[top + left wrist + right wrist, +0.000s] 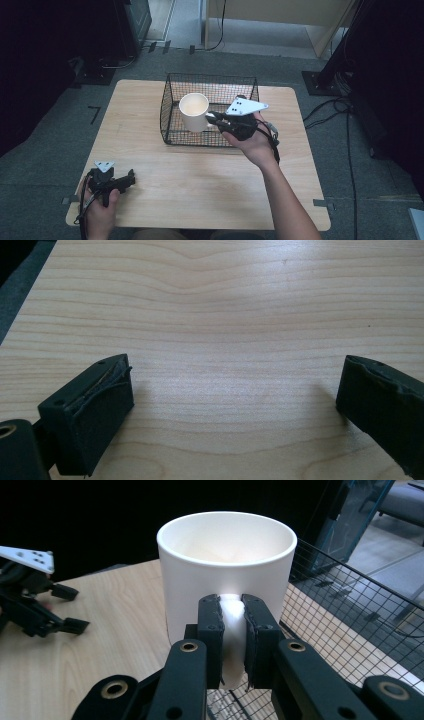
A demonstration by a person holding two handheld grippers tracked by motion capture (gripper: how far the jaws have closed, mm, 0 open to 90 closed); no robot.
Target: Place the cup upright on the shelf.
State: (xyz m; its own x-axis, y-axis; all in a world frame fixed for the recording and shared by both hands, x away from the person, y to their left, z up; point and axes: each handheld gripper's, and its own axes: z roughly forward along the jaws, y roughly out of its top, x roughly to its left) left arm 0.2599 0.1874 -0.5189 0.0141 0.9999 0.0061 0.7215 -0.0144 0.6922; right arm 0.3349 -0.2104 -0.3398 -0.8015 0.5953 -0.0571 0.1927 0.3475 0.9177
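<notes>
A white mug [194,112] is held by its handle [231,630] in the clamped right gripper [220,120], frame centre, apparently over the wire basket [170,102]; lowering likely follows. The left gripper [131,179] is rested agape, lower left.

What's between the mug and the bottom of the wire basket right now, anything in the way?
Nothing visible. The right gripper is shut on the handle of the white mug, which is over the wire basket. The basket's floor looks bare, so the way down appears free. The left gripper rests open at the table's near corner, well away.
</notes>
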